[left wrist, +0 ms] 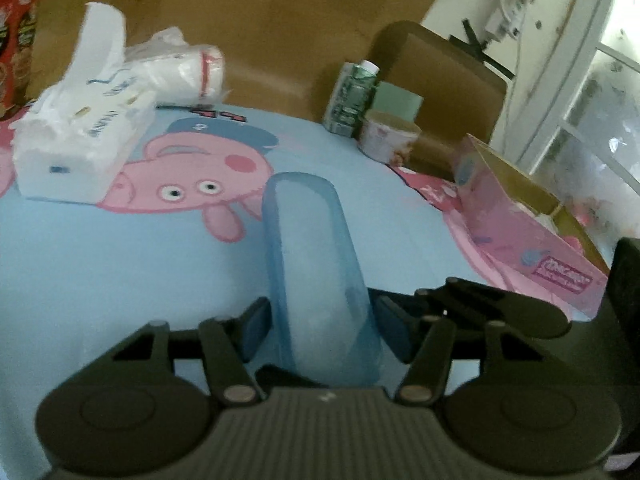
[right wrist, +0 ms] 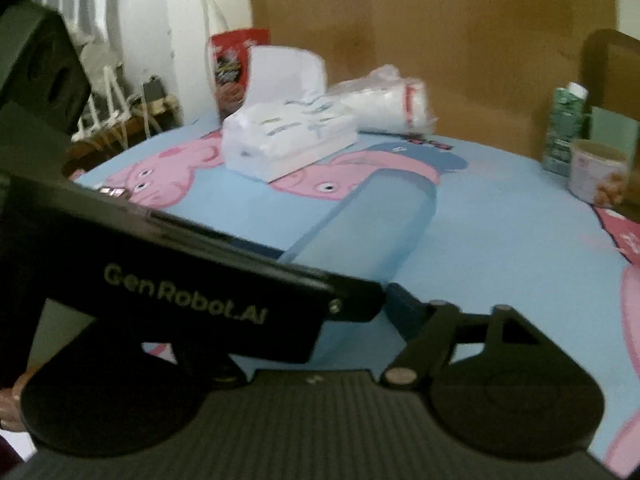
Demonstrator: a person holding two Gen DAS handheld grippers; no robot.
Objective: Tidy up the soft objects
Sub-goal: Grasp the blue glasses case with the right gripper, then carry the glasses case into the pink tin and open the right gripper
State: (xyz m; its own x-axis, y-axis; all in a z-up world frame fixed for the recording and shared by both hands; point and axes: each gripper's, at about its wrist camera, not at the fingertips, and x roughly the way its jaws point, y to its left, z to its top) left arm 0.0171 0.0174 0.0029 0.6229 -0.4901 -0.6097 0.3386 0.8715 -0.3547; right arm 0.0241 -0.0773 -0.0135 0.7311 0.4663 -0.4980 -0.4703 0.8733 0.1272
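Note:
My left gripper (left wrist: 320, 330) is shut on a long translucent blue pouch (left wrist: 312, 248) that sticks out forward over the blue cartoon-pig cloth (left wrist: 120, 280). The same pouch shows in the right wrist view (right wrist: 372, 220), held by the left gripper's black body (right wrist: 192, 280), which crosses in front. My right gripper is largely hidden behind it; only its right finger (right wrist: 404, 312) shows, near the pouch's end. A white tissue pack (left wrist: 80, 144) (right wrist: 288, 144) with an upright flap lies at the back, next to a clear bag of white soft items (left wrist: 188, 72) (right wrist: 392, 108).
A pink open carton (left wrist: 528, 232) lies at the right. A green drink carton (left wrist: 352, 96) (right wrist: 564, 128) and a paper cup (left wrist: 388, 136) (right wrist: 596, 176) stand at the back right. A red snack bag (left wrist: 20, 40) (right wrist: 236, 68) stands far left. Brown cardboard (left wrist: 260, 20) backs the table.

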